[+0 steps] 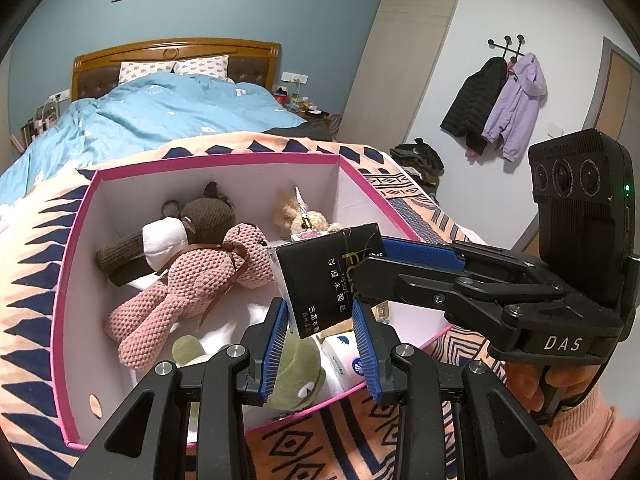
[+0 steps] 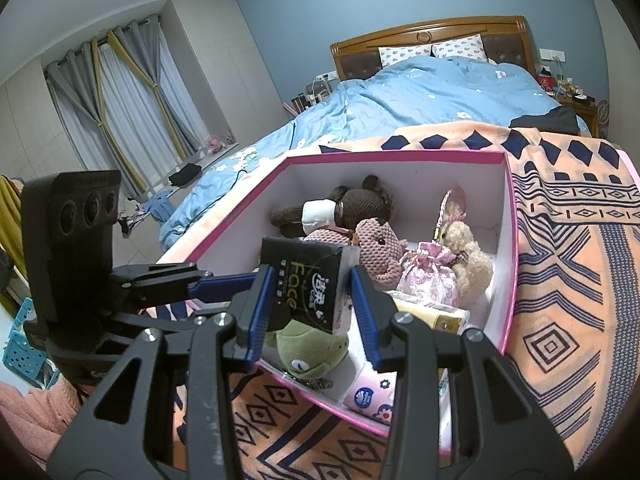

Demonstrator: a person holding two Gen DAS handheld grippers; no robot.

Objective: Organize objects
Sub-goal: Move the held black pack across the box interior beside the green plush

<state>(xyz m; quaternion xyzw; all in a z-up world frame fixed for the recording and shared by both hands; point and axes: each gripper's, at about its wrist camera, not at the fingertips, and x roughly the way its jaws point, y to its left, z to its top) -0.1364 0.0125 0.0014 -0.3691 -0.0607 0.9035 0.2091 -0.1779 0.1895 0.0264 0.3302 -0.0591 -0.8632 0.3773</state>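
Observation:
A pink-rimmed white box point(image 1: 216, 160) point(image 2: 508, 216) stands on a patterned blanket on the bed. Inside lie a pink knitted bear point(image 1: 192, 284) point(image 2: 380, 248), a brown bear point(image 1: 200, 220) point(image 2: 360, 204), a small beige bear point(image 1: 304, 216) point(image 2: 468, 256), a green frog plush point(image 1: 296, 376) point(image 2: 312, 348), a pink pouch point(image 2: 428, 272) and tissue packs point(image 1: 344, 360) point(image 2: 372, 396). My right gripper point(image 2: 310, 300) point(image 1: 370, 258) is shut on a black tissue pack point(image 1: 332, 276) point(image 2: 308, 284), held above the box's near side. My left gripper point(image 1: 320, 328) is open, its fingers either side of the pack's lower end.
The orange and navy patterned blanket point(image 2: 568, 280) point(image 1: 32, 280) covers the bed's foot. A blue duvet point(image 1: 160, 108) and pillows lie further up. Coats point(image 1: 496, 104) hang on the right wall. Curtains point(image 2: 120, 100) and floor clutter lie to the left.

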